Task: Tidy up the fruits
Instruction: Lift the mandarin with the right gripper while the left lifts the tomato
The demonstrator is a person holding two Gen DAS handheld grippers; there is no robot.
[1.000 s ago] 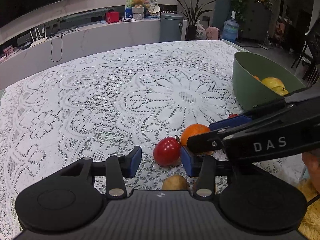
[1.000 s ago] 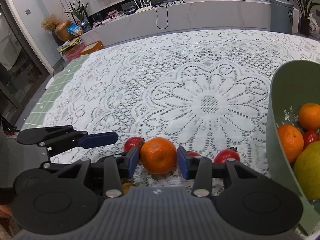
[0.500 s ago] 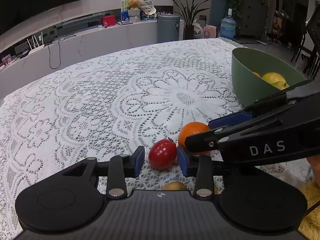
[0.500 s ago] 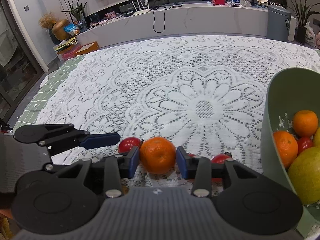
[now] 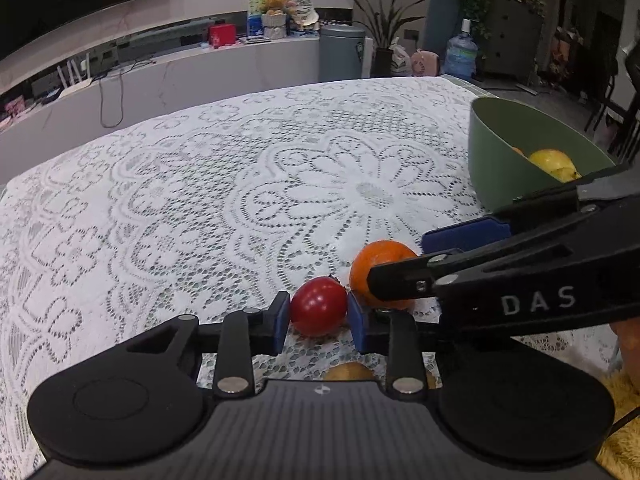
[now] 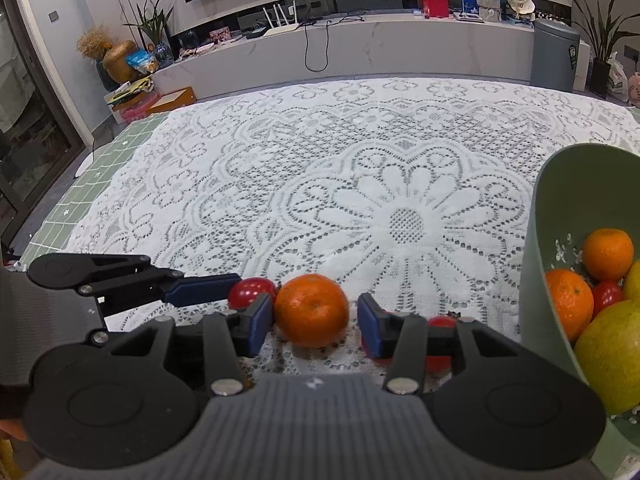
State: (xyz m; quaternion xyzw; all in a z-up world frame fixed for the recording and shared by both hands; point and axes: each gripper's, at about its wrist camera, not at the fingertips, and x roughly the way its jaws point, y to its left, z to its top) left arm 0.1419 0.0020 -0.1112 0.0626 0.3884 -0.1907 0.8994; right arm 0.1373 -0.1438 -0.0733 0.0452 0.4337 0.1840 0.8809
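Left gripper (image 5: 318,317) jaws closing, pads touching red tomato (image 5: 319,306); right gripper (image 6: 311,318) jaws opening around orange (image 6: 311,310).

Three oranges (image 6: 311,310), three tomatoes (image 6: 250,290), one bowl (image 6: 560,216)

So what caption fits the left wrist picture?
Left gripper closing around a red tomato beside an orange.

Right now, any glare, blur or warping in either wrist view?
Left wrist: sharp up close, highlight on the red fruit, table edge bowed by fisheye. Right wrist: sharp too, soft sheen on the orange, green bowl stretched at the frame edge.
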